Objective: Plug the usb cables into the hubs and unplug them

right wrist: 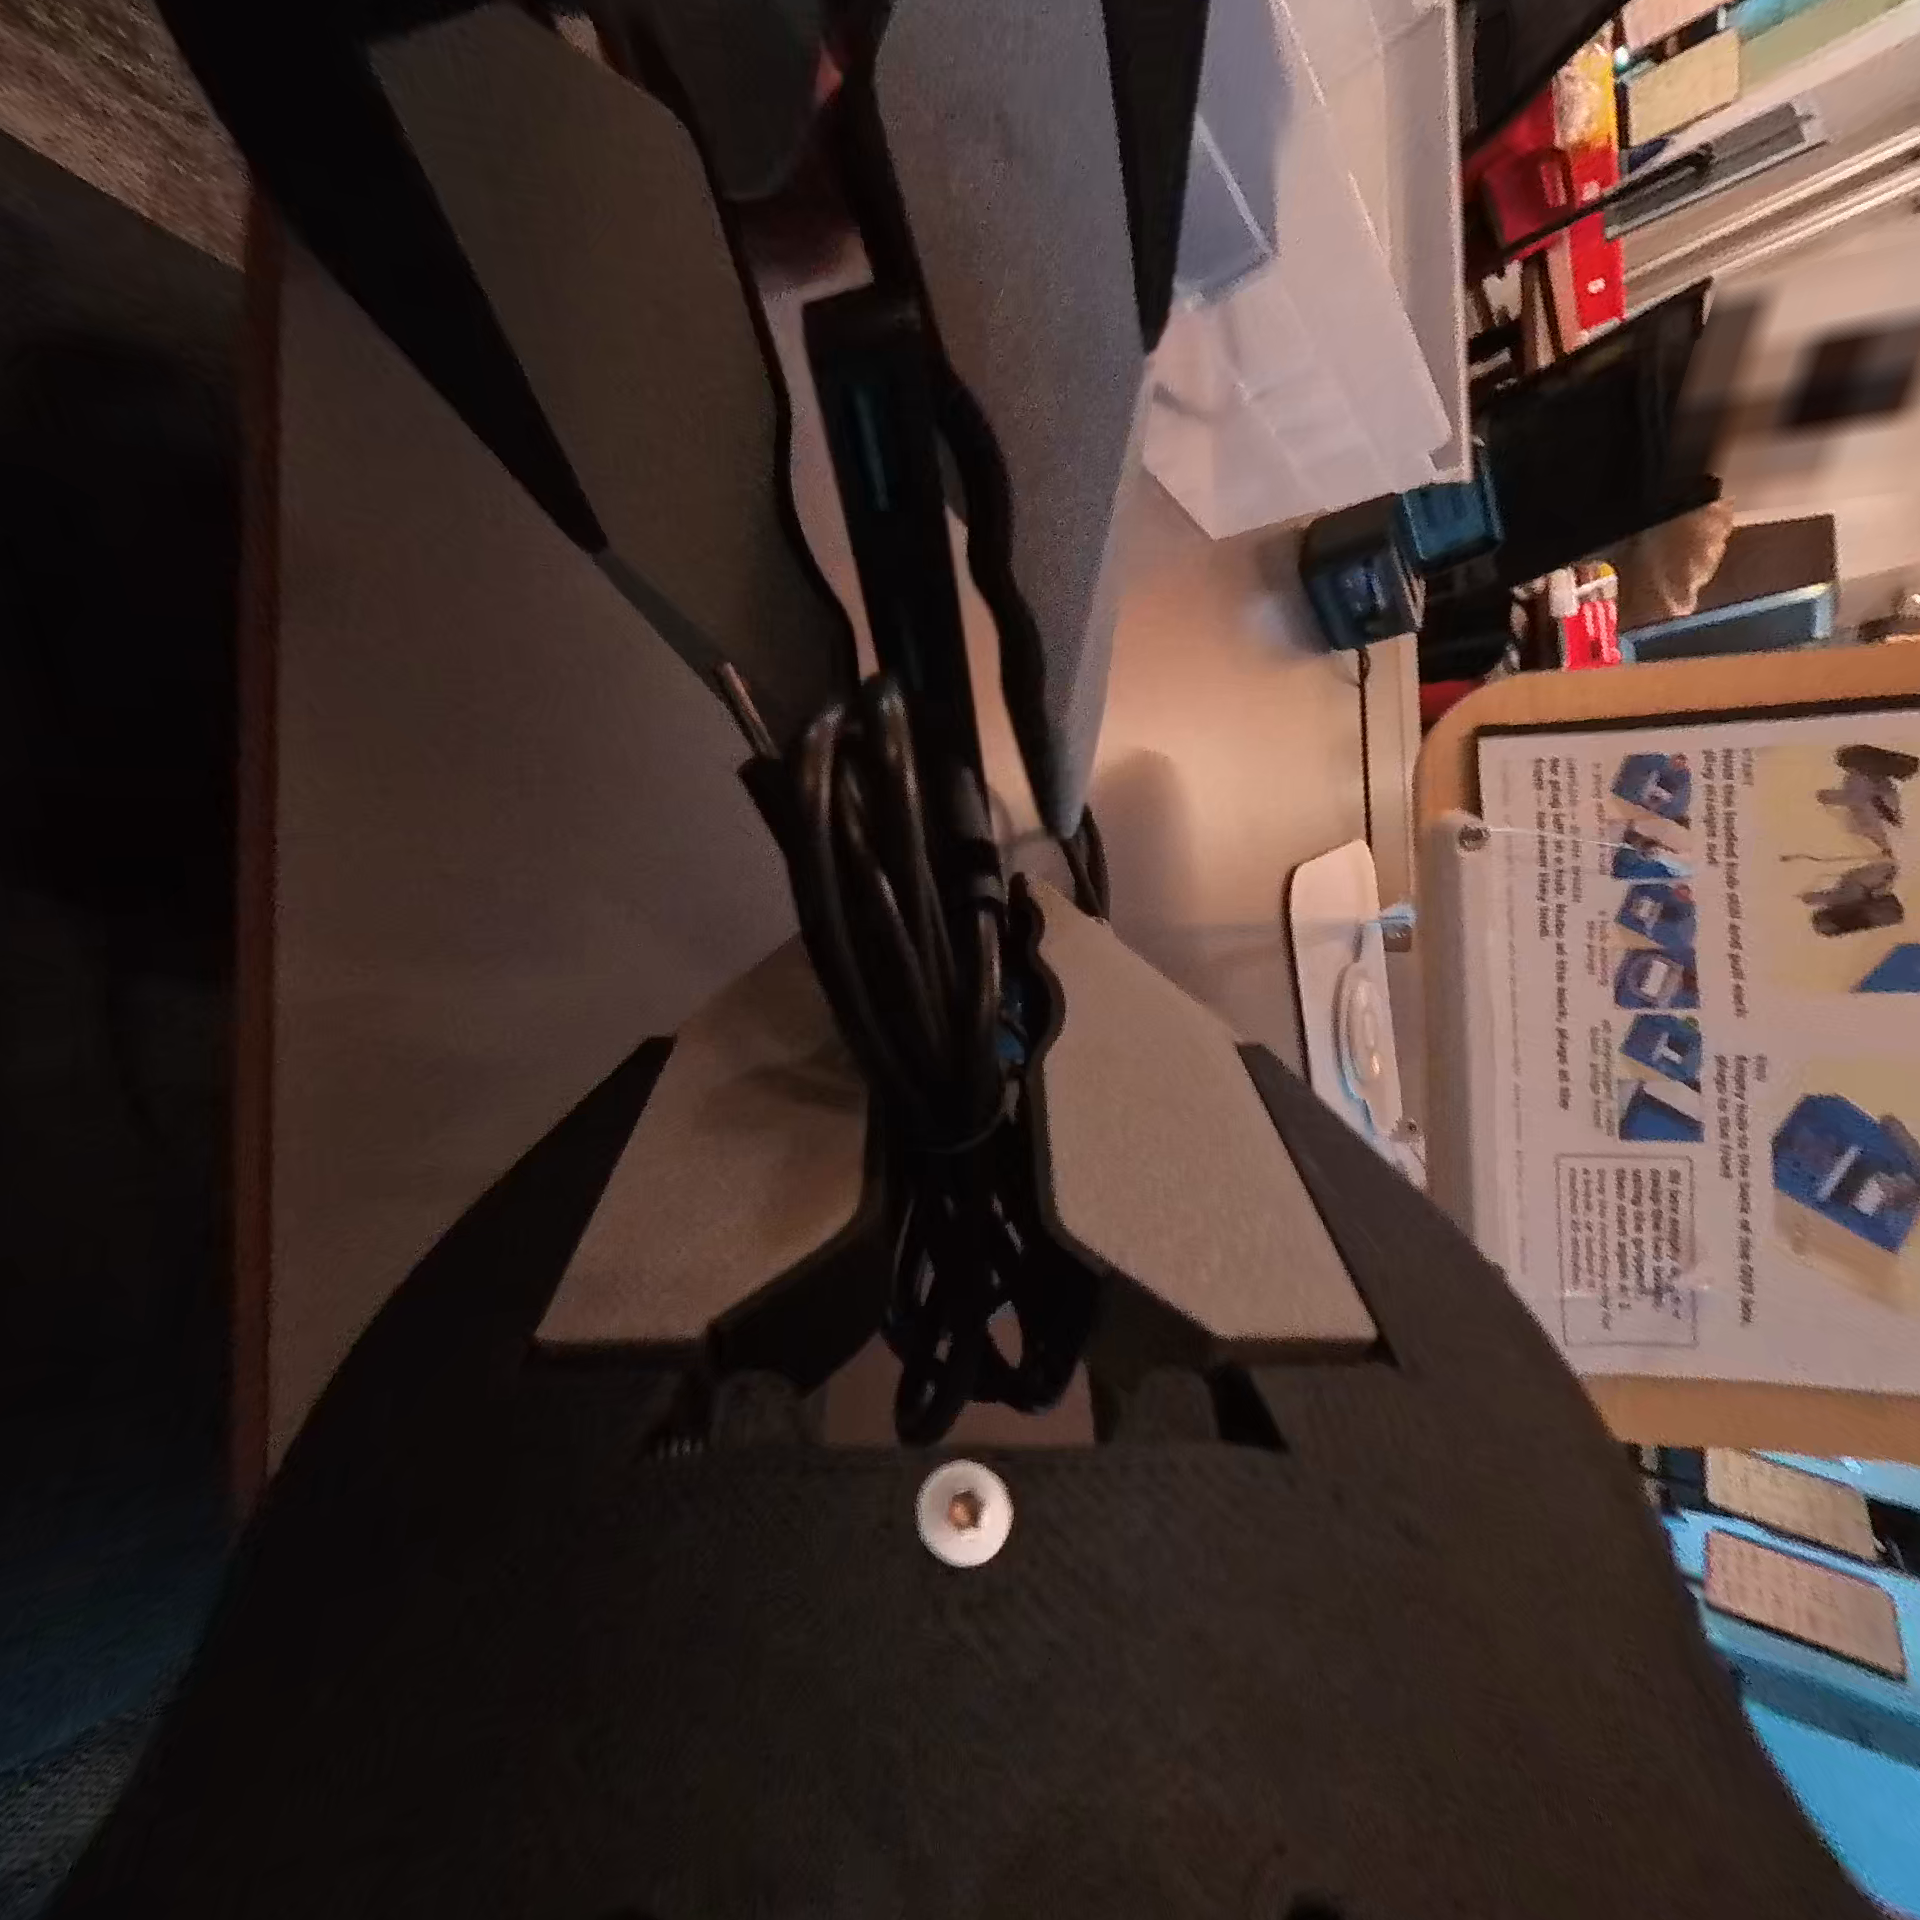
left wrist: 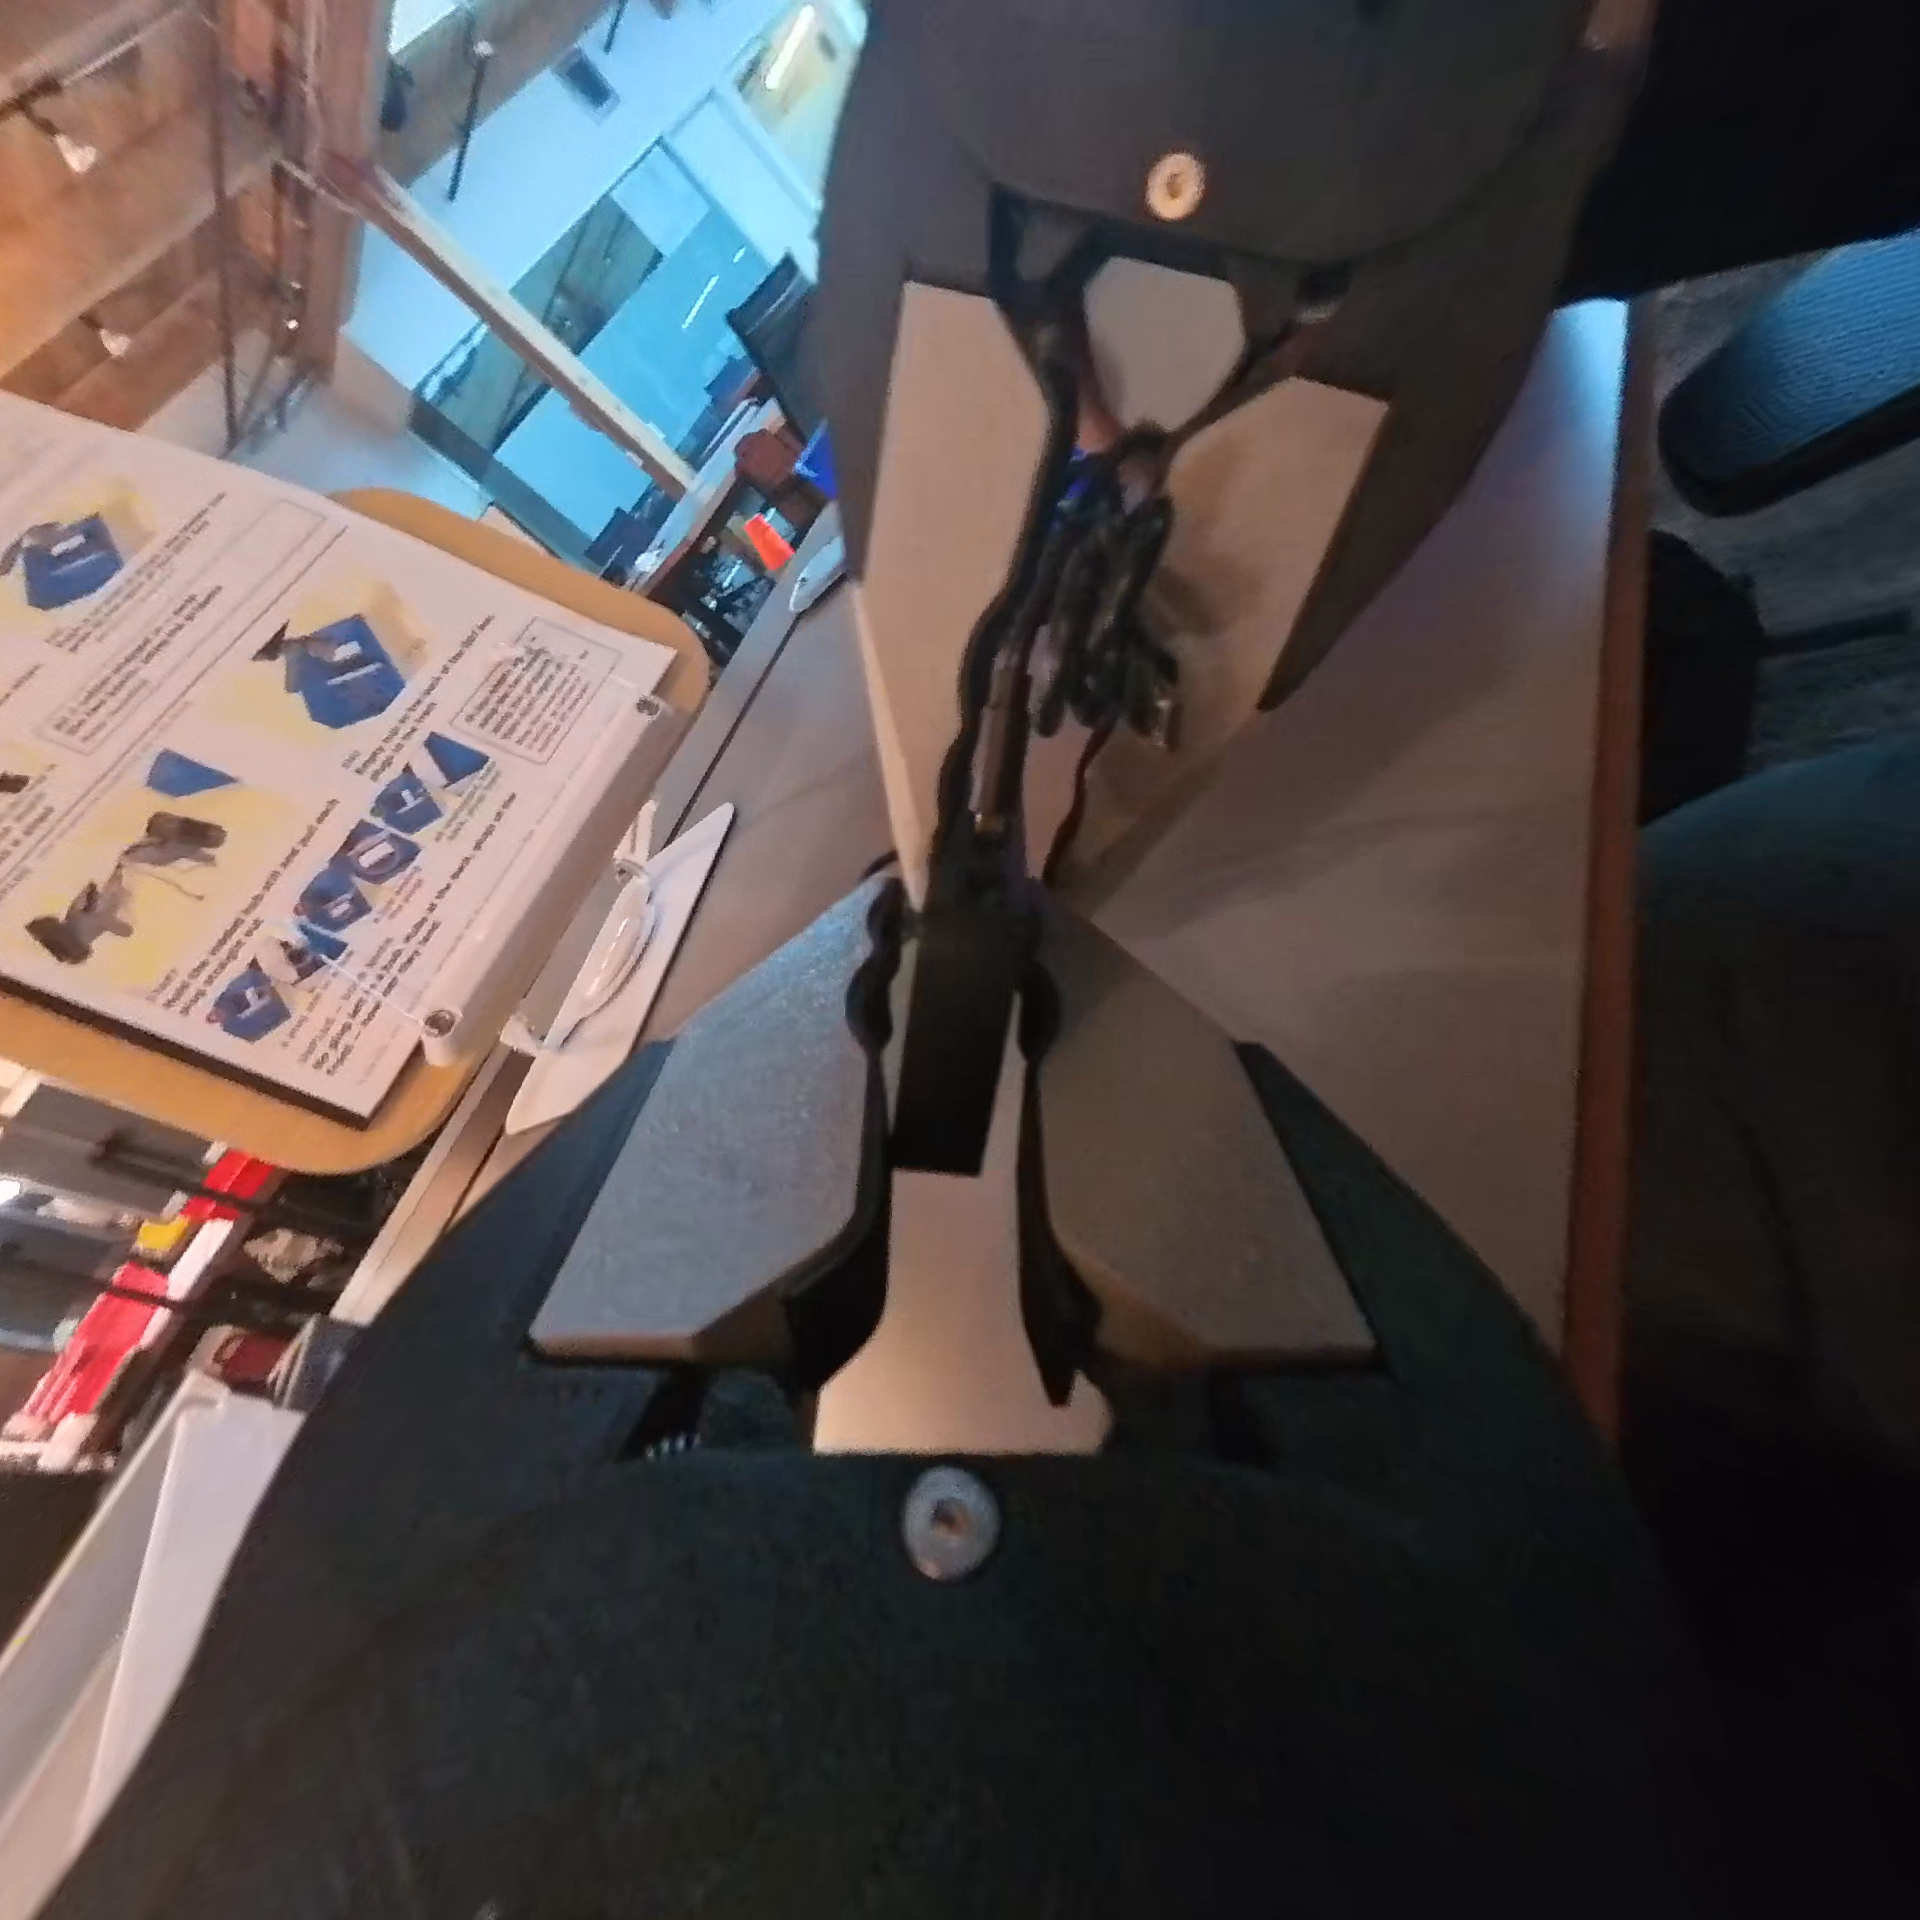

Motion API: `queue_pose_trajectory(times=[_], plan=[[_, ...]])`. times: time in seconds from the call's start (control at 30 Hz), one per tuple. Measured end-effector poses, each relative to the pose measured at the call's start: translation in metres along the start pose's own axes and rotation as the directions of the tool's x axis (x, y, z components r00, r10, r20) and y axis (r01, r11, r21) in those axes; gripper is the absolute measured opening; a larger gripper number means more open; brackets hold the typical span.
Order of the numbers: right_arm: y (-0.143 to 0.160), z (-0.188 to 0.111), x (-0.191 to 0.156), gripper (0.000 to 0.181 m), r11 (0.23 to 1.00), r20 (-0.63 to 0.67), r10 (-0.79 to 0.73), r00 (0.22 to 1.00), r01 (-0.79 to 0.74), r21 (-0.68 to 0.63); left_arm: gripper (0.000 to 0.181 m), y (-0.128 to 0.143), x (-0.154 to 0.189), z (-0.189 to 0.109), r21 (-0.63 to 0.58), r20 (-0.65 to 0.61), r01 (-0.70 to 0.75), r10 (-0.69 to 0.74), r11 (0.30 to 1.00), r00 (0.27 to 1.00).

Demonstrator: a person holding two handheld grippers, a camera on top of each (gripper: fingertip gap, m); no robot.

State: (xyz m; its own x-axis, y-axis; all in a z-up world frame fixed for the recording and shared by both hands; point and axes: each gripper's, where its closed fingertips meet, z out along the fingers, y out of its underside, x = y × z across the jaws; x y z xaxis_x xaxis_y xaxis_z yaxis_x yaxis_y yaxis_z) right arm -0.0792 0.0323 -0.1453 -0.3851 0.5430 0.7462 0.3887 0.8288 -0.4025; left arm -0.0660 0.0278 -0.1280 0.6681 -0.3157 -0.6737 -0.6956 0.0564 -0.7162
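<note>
1. The left gripper (left wrist: 961, 987) points toward 12 o'clock in its own view, its jaws closed down on a flat black hub (left wrist: 951, 1039) pinched between the grey pads.
2. The right gripper (left wrist: 1081, 665) faces it from 12 o'clock in the left wrist view, tips almost meeting the left gripper's tips.
3. In the right wrist view the right gripper (right wrist: 961, 1039) is closed to a narrow gap on a coiled bundle of black usb cable (right wrist: 914, 987), which fills the space between its fingers.
4. The cable bundle shows in the left wrist view at 12 o'clock, between the far gripper's fingers, with a plug (left wrist: 992, 748) reaching toward the hub's end; whether it is seated cannot be told.
5. The hub (right wrist: 883, 499) runs toward 12 o'clock in the right wrist view, held by the left gripper (right wrist: 935, 675).
6. Both grippers hang over a pale tabletop (left wrist: 1403, 935).
7. An instruction sheet (left wrist: 270, 769) on a tan board (left wrist: 312, 1127) lies at 9 o'clock in the left view, 3 o'clock in the right.
</note>
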Motion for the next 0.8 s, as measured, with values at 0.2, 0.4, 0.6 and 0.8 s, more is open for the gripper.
queue_pose_trajectory(times=[0.2, 0.4, 0.6, 0.8], plan=[[0.039, -0.005, 0.023, 0.013, 0.992, -0.129, 0.045, 0.991, -0.060, -0.115, 0.023, -0.003, -0.005, -0.002, -0.008, 0.035, 0.113, -0.113, 0.994, 0.993], [0.093, -0.002, 0.042, 0.012, 0.959, -0.221, 0.121, 0.968, -0.171, -0.227, 0.018, -0.038, -0.050, -0.045, -0.015, 0.108, 0.176, -0.174, 0.984, 0.979], [0.135, 0.018, 0.034, 0.015, 0.920, -0.147, 0.182, 0.972, -0.221, -0.324, 0.020, 0.036, -0.174, -0.159, -0.227, 0.494, 0.508, -0.352, 0.831, 0.795], [0.128, 0.026, 0.032, 0.025, 0.935, -0.115, 0.224, 0.968, -0.247, -0.256, 0.045, 0.137, -0.153, -0.162, -0.303, 0.431, 0.799, -0.672, 0.520, 0.602]])
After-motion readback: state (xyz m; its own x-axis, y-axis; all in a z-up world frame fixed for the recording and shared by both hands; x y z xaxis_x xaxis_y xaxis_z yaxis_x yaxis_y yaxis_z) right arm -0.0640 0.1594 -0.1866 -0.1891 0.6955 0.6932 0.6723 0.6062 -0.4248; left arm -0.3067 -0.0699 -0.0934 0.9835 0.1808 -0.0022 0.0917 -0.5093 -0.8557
